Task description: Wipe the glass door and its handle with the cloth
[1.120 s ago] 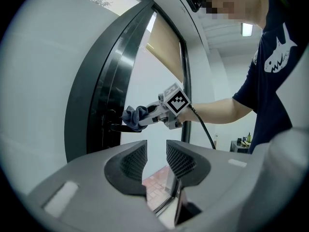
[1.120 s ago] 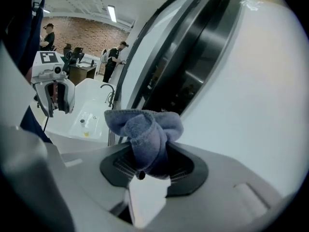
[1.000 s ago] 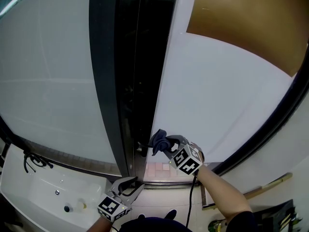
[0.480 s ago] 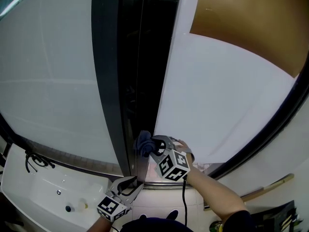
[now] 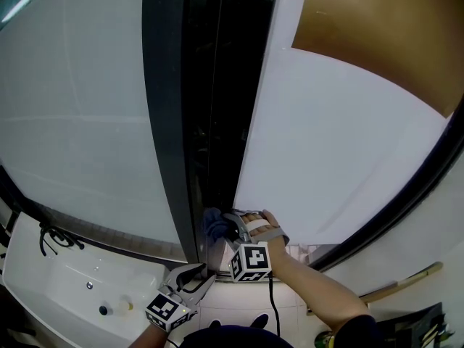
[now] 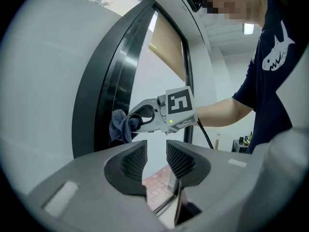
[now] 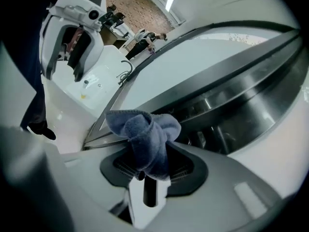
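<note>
At the dark frame edge (image 5: 190,194), right tool (image 5: 229,223) clamps the cloth (image 5: 212,222); left tool (image 6: 155,161) gapes below.

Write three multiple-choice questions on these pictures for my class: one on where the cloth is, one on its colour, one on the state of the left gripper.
1. Where is the cloth?
A. in the left gripper
B. in the right gripper
C. in neither gripper

2. What colour is the cloth?
A. white
B. blue-grey
C. red

3. How do the left gripper's jaws stand?
A. shut on the cloth
B. shut with nothing between them
C. apart with nothing between them

Answers:
1 B: the right gripper view shows its jaws clamped on the cloth.
2 B: it looks blue-grey in every view.
3 C: the left gripper view shows a bare gap between them.
</note>
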### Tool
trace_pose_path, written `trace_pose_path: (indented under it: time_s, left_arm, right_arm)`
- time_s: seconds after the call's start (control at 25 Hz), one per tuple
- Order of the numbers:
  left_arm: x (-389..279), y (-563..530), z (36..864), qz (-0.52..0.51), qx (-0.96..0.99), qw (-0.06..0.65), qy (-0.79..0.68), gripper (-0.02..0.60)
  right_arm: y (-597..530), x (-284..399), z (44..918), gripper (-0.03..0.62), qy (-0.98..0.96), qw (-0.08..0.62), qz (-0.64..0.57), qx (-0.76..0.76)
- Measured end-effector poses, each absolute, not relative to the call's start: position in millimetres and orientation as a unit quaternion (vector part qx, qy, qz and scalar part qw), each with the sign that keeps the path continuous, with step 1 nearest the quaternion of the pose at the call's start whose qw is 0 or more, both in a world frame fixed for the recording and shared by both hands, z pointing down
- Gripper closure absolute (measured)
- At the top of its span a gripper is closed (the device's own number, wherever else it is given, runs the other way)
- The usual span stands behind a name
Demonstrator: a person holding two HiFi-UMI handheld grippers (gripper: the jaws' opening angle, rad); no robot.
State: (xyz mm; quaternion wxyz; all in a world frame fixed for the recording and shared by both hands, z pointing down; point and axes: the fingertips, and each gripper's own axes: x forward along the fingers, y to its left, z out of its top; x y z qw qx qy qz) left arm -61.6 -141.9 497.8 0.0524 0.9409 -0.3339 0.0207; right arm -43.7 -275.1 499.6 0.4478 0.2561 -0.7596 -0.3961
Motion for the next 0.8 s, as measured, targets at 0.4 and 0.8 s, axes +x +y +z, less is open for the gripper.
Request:
trace_pose_path:
  time_s: [0.4, 0.8]
  left_arm:
    - [-48, -145, 496, 0.017, 0.947, 0.051, -0.317, 0.463]
    - [-55, -145, 501, 0.017, 0.944, 0.056, -0.326, 0.463]
  right_arm:
    - [-274, 38, 507, 0.448, -0.746, 0.47, -0.362, 0.304]
    - [-254, 53, 521, 0.448, -0.804, 0.425, -0.259, 0.326]
